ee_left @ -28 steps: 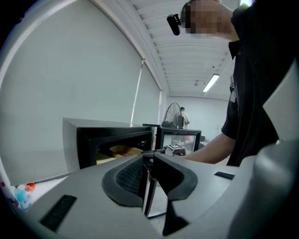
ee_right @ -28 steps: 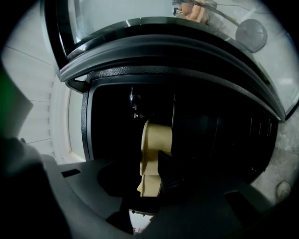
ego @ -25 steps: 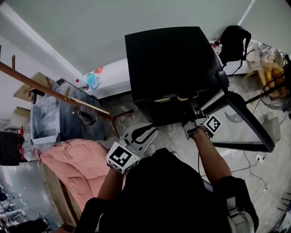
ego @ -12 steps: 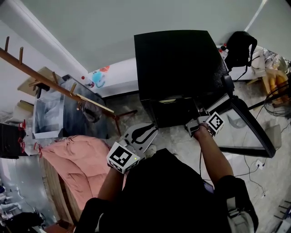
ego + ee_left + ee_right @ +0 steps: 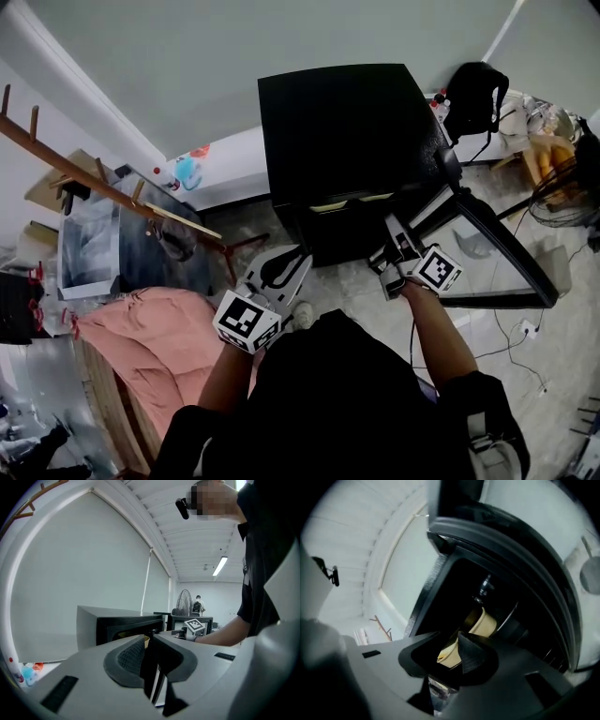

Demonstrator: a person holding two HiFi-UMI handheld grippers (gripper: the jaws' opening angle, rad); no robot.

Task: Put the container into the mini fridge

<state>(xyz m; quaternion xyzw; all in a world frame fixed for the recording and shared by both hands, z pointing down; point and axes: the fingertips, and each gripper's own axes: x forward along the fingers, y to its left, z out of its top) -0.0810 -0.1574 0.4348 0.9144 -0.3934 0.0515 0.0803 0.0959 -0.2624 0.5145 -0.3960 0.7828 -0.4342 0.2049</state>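
Container, cream-coloured, is pinched by its edge in your right gripper. The jaws are closed part-way and the pads press on its wall. Its far part reaches into the dark inside of the mini fridge, so it sits at the mouth of the opening and no shelf is visibly carrying it. In the head view a pale strip shows just under the fridge's top edge. The door stands swung wide open on your right, and your right gripper sits between it and the opening. Your left gripper is lower and well apart from the container. It points toward the fridge front with its jaws all but together and nothing between them.
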